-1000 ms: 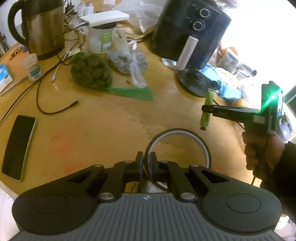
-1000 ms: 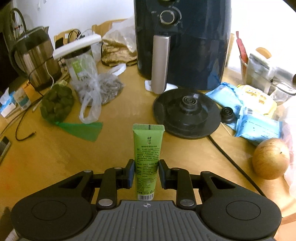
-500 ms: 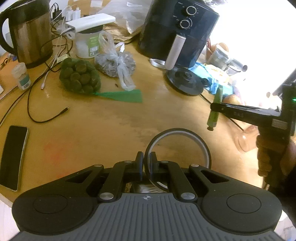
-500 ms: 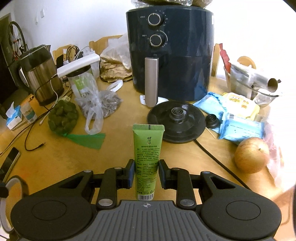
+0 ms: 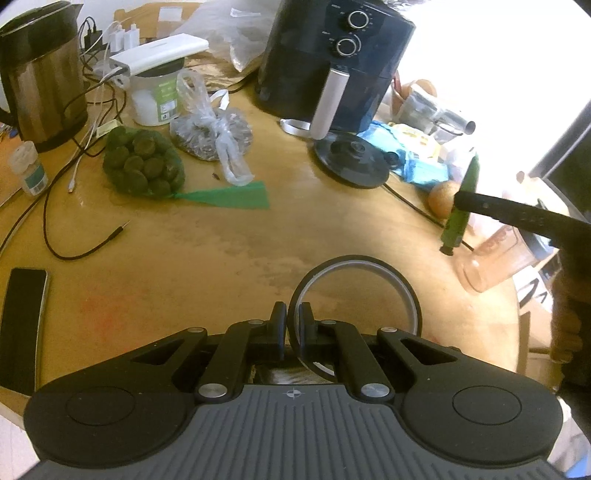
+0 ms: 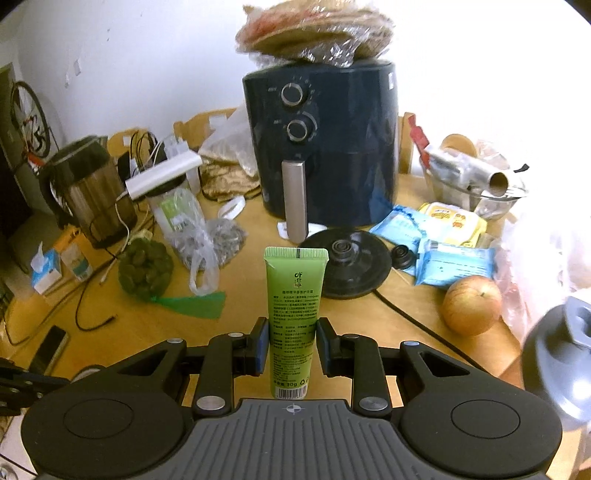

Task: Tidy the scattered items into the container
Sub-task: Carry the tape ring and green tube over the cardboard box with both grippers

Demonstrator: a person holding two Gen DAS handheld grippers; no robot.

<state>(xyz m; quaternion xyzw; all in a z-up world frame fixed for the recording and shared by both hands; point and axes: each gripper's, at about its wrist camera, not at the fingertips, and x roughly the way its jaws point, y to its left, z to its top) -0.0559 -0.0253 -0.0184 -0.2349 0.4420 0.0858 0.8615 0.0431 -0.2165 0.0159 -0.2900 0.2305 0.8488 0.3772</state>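
My right gripper (image 6: 291, 347) is clamped on a green tube (image 6: 293, 314), which stands upright between the pads at the centre of the right wrist view, crimped end up, printed label facing me. From the left wrist view I see the same tube (image 5: 461, 206) side-on at the right edge of the frame, held above the bench (image 5: 258, 236) with its dark cap pointing down, and below it a clear pinkish plastic container (image 5: 495, 258) at the bench edge. That container does not appear as such in the right wrist view; there I only get a blurred grey-and-dark object (image 6: 565, 354) at the right edge and cannot tell what it is.

My left gripper (image 5: 293, 325) is pinched tight on the rim of a roll of tape (image 5: 354, 295), the ring standing up in the lower centre of its view.

Further out, the right view shows an apple (image 6: 472, 304) right of centre, blue snack packets (image 6: 454, 260), a black kettle base (image 6: 345, 267) and the dark air fryer (image 6: 321, 147) with wrapped flatbreads (image 6: 314, 33) on top. The left view alone shows the phone (image 5: 22, 325) at the lower left edge clearly, and a net bag of green fruit (image 5: 142, 166).
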